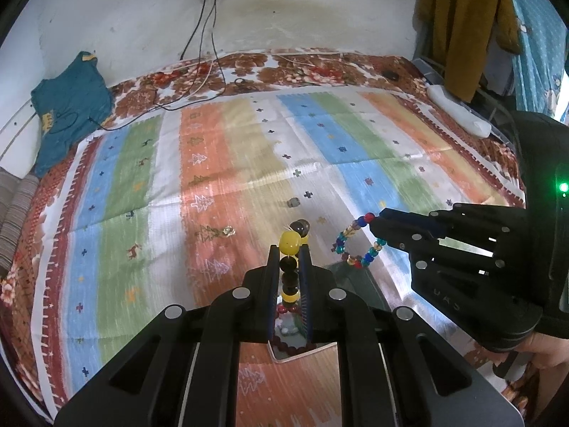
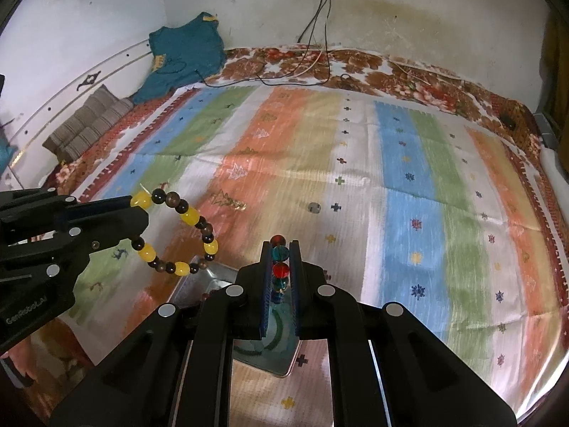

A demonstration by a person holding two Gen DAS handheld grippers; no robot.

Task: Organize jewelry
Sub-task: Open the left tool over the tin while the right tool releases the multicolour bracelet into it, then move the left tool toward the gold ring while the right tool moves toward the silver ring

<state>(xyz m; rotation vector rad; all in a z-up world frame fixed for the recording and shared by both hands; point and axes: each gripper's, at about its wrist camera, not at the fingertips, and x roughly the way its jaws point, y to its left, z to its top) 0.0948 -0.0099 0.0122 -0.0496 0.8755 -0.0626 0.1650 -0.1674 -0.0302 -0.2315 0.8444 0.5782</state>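
Observation:
My left gripper (image 1: 288, 252) is shut on a bracelet of yellow and dark beads (image 1: 290, 242); the loop hangs from its tip (image 2: 140, 210) in the right wrist view (image 2: 177, 235). My right gripper (image 2: 280, 249) is shut on a bracelet of red, teal and mixed colour beads (image 2: 279, 261), which dangles from its tip (image 1: 373, 226) as a loop (image 1: 352, 245). Both are held above a shiny metal tray (image 2: 199, 284) (image 1: 355, 277) on the striped cloth. Dark red beads (image 1: 291, 347) lie in the tray.
A small grey ring (image 2: 314, 207) and a gold trinket (image 2: 238, 206) lie on the striped cloth (image 2: 409, 178) beyond the tray. Behind are a teal shirt (image 2: 185, 53), cables (image 2: 313, 60), a striped pillow (image 2: 89, 121), and a white object (image 1: 458, 110) at the right edge.

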